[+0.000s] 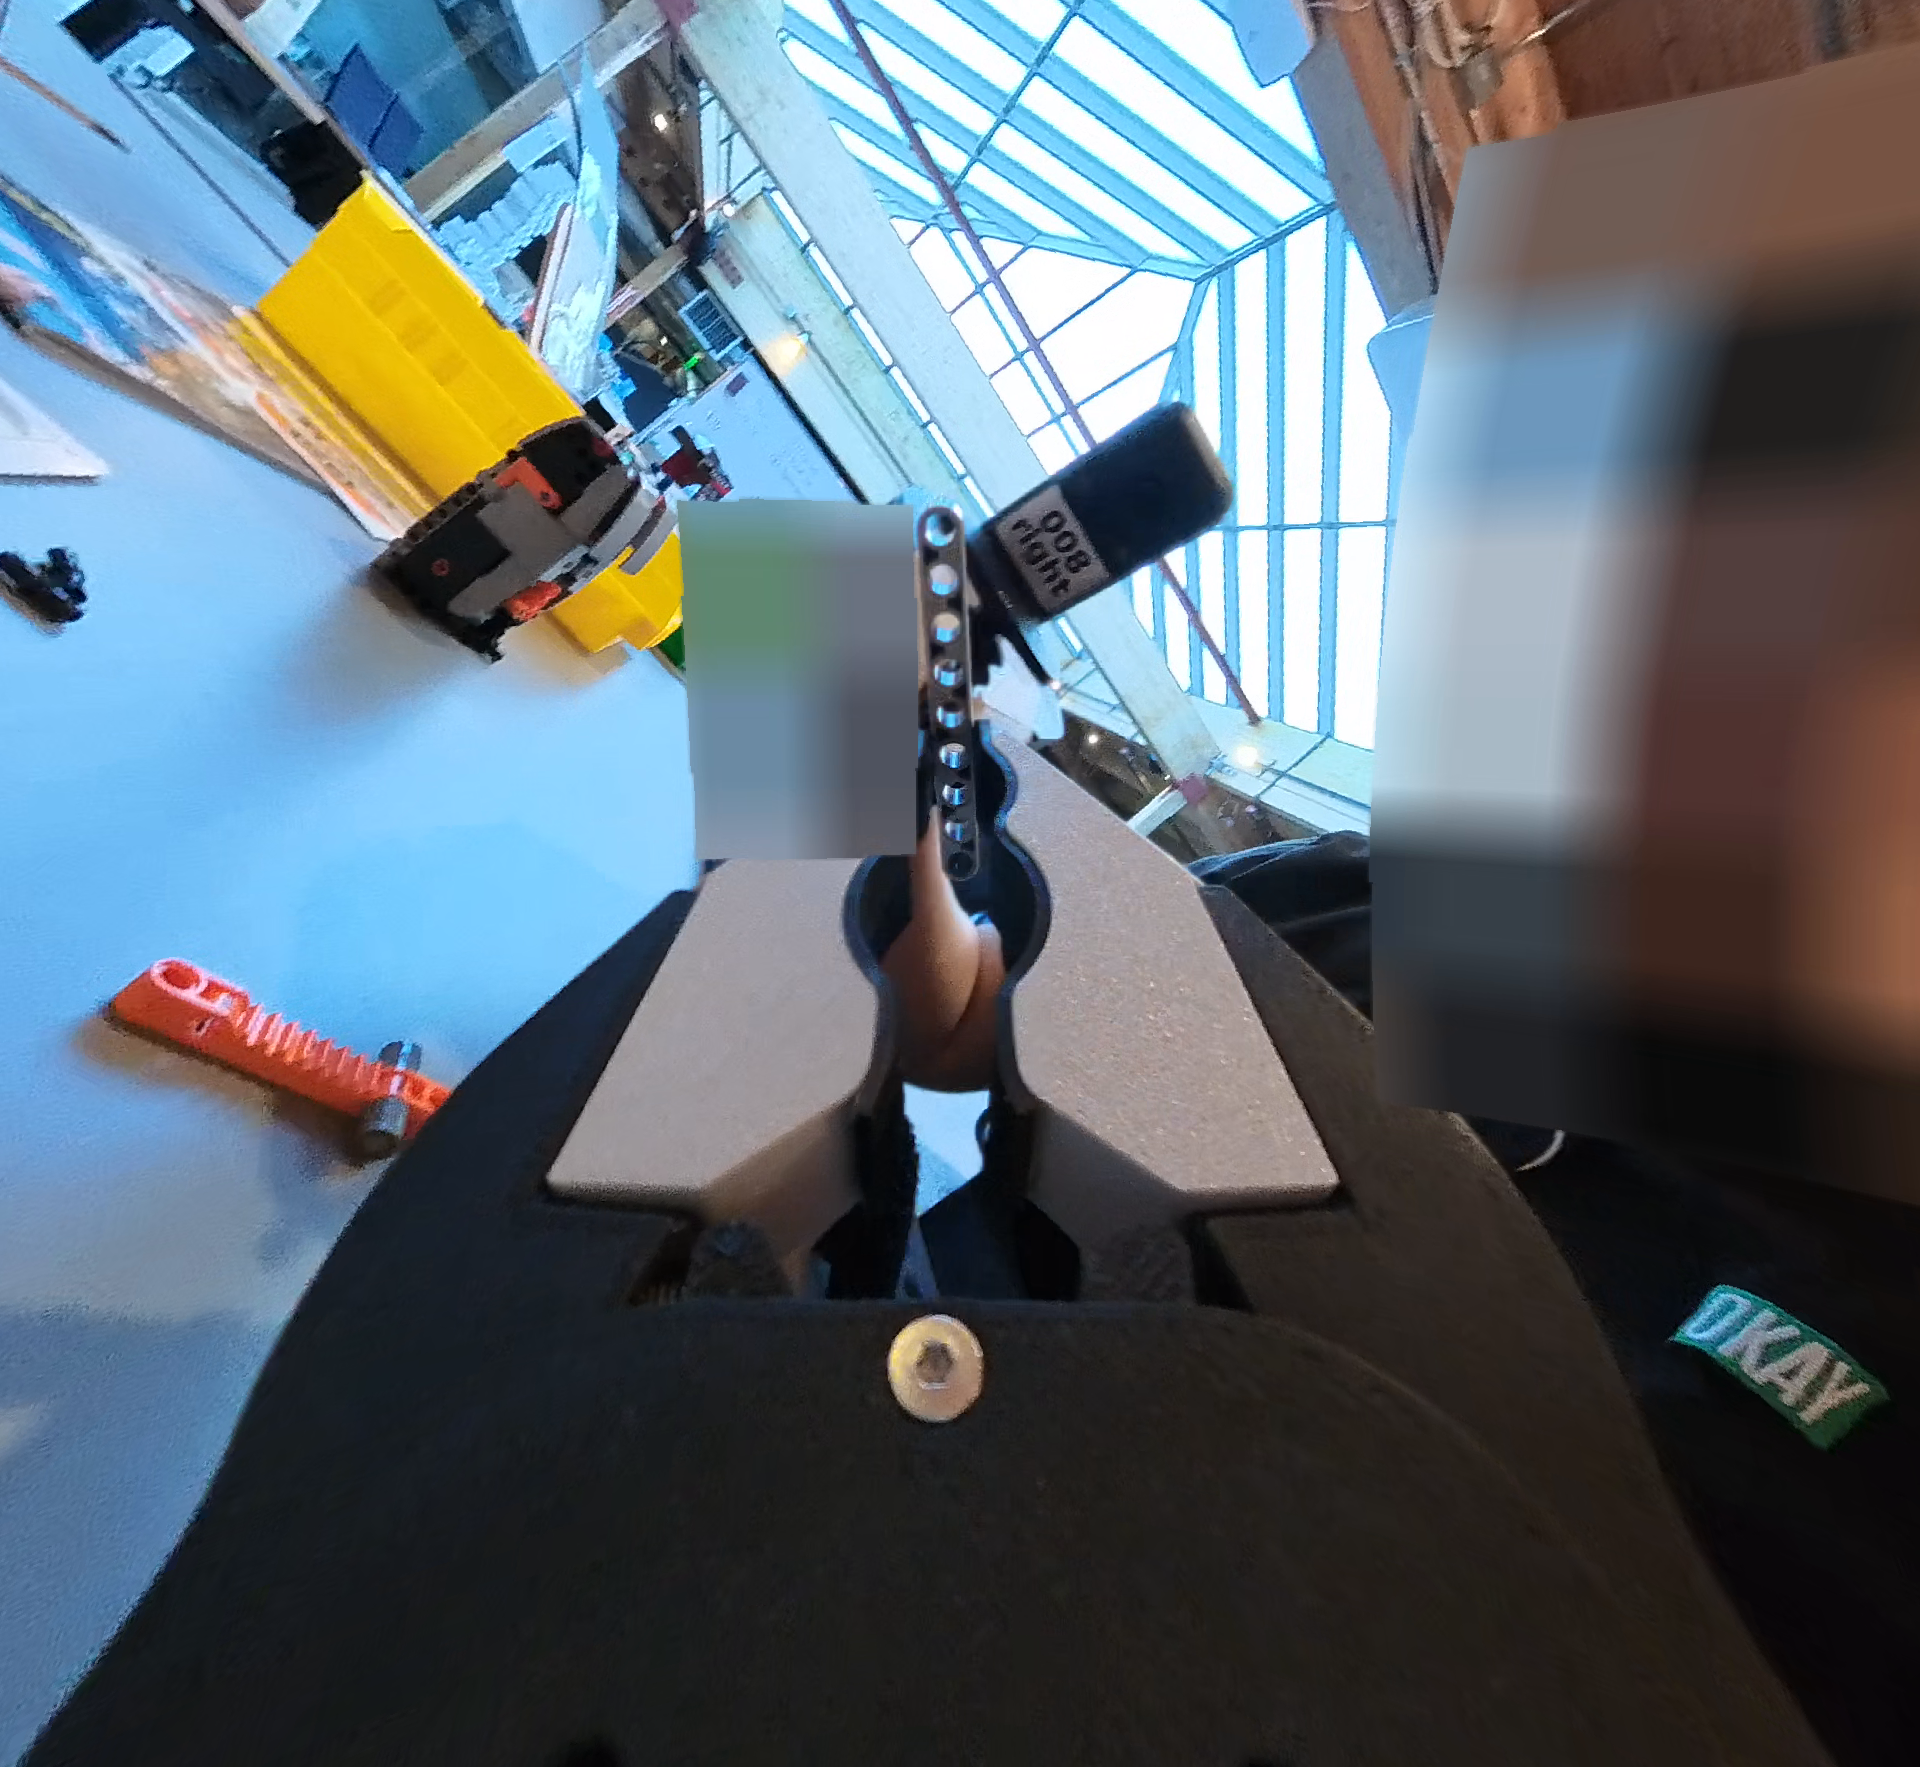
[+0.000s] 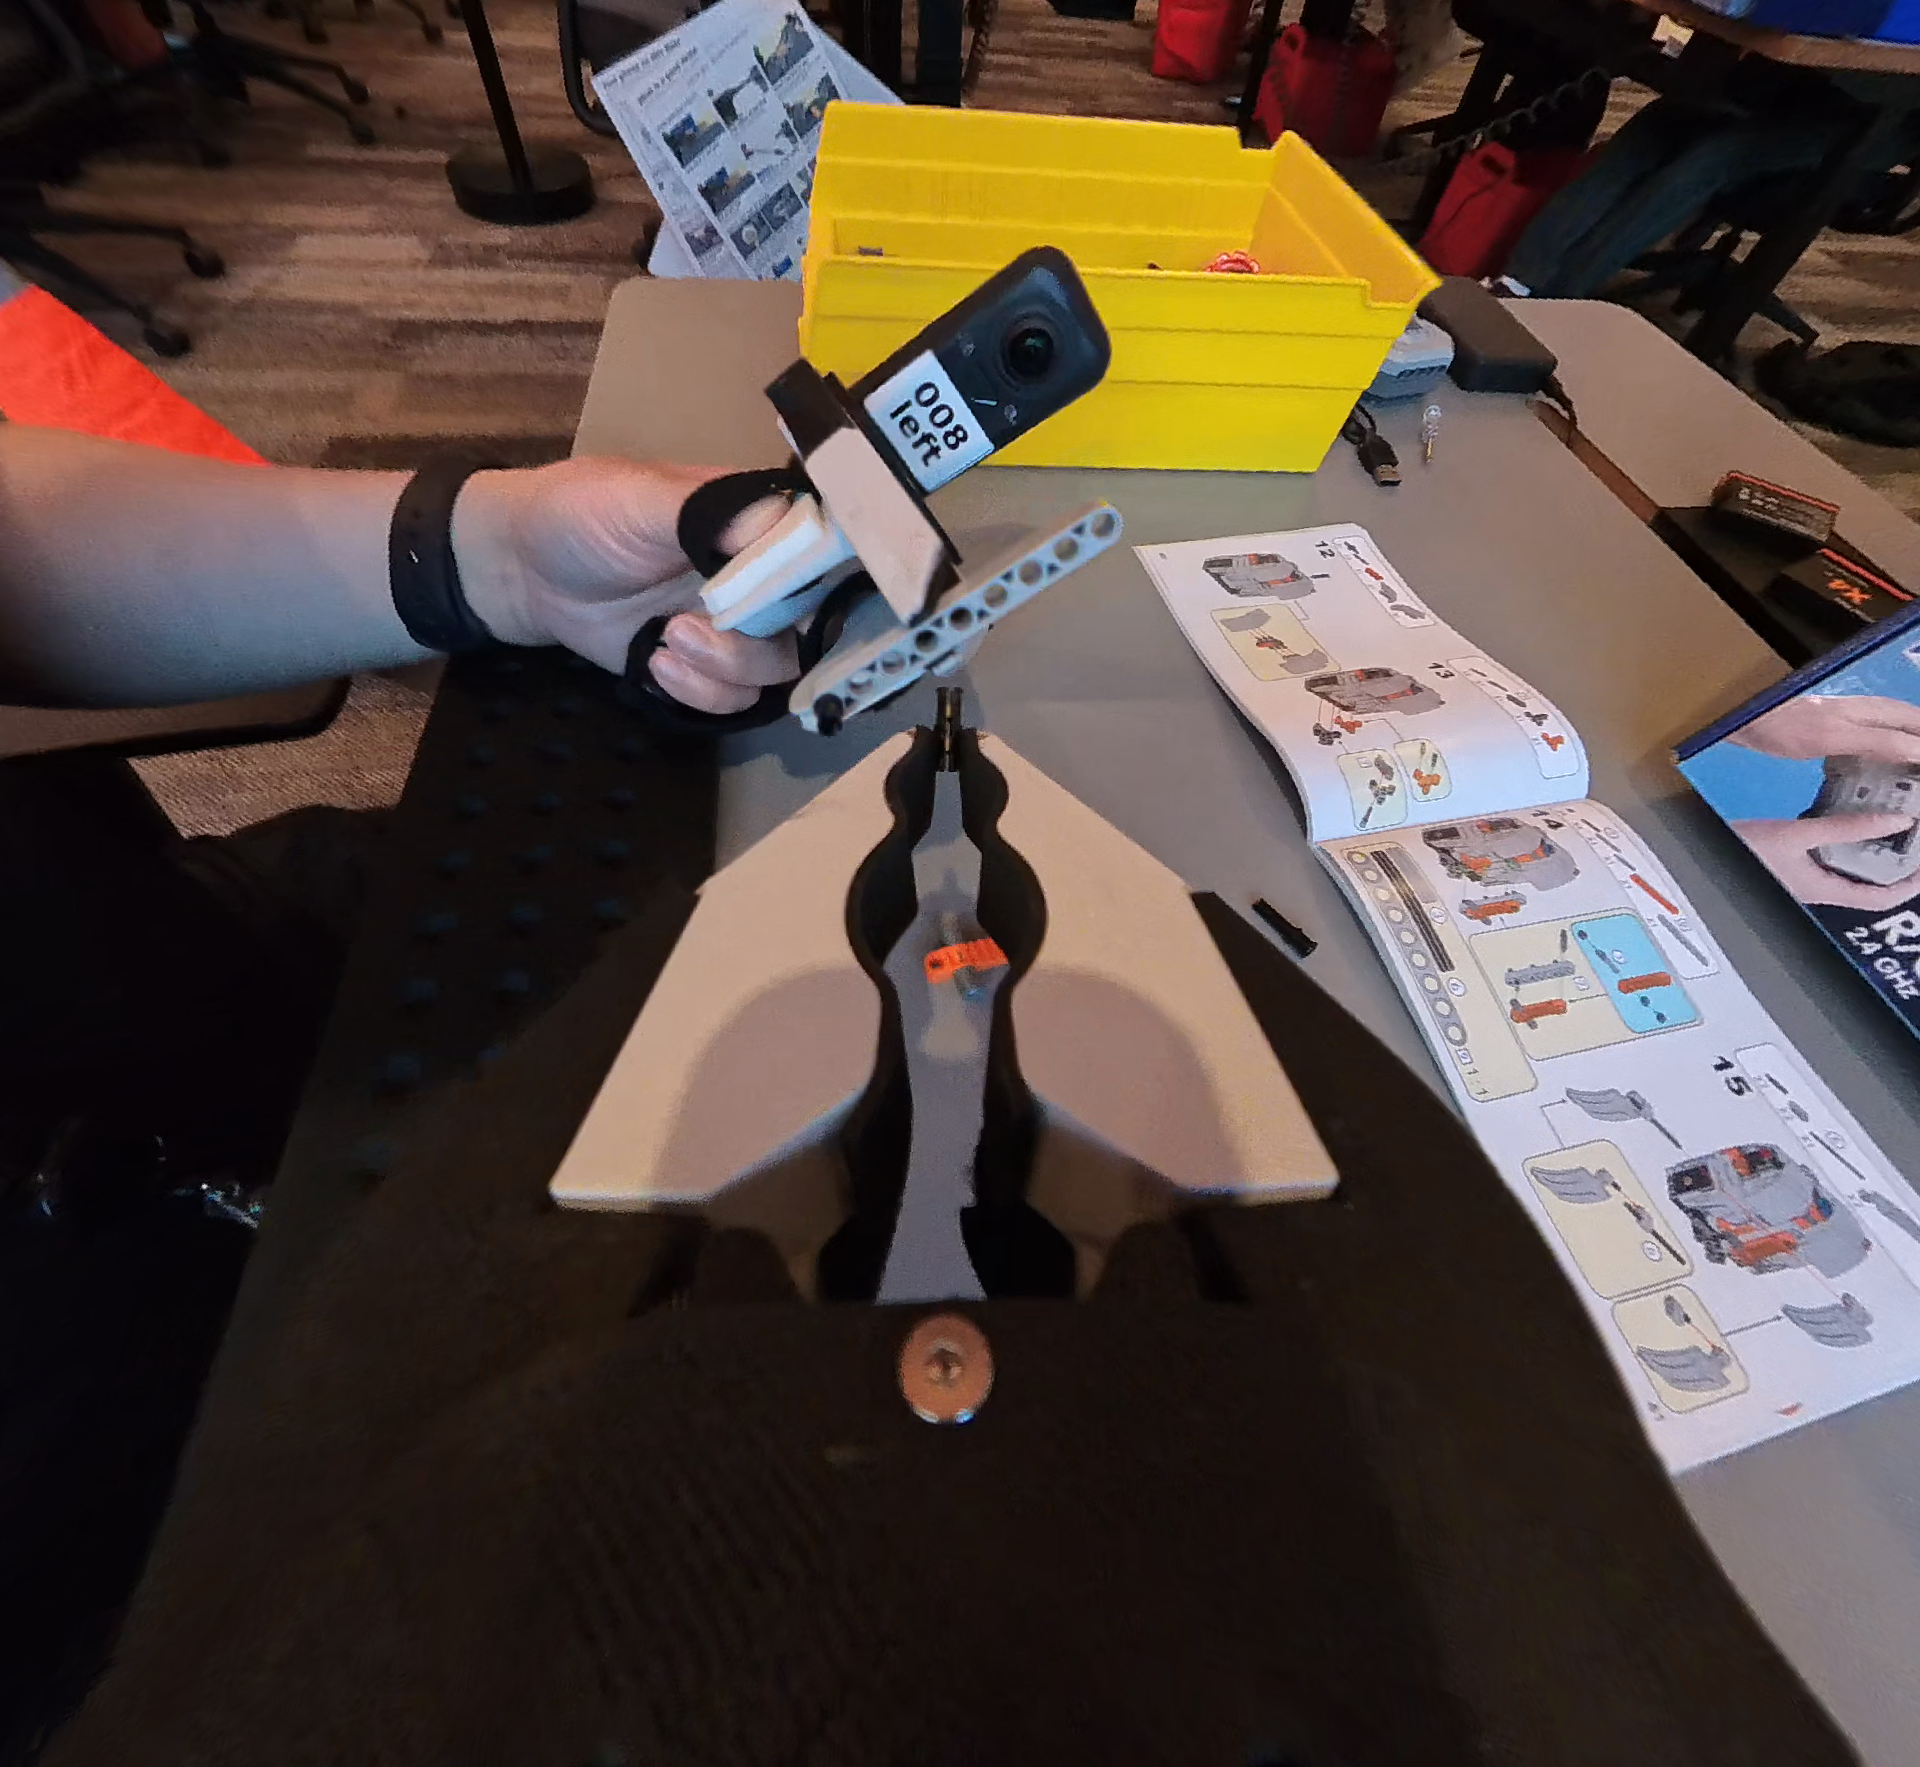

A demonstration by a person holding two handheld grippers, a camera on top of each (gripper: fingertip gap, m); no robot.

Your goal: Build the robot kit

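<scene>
Right gripper (image 2: 948, 730): your tips pinched a small black pin (image 2: 947, 712).
Left gripper (image 2: 883, 621): clamped shut on grey holed beam (image 2: 966, 614).
Relation: beam end sat at 11 o'clock, just beside pin; axis ran 8-to-2.

in the left wrist view a mosaic patch hides the left tongs' (image 1: 961, 782) left tip, so their hold on the holed beam (image 1: 948, 678) is only half seen. the orange toothed bar (image 1: 275, 1052) is blurred. the box (image 2: 1829, 782) is cut by the right wrist view's edge.

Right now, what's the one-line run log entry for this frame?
left tool: shut on grey holed beam | right tool: shut on small black pin, just below beam's end | behind: yellow bin | right: open booklet
</scene>
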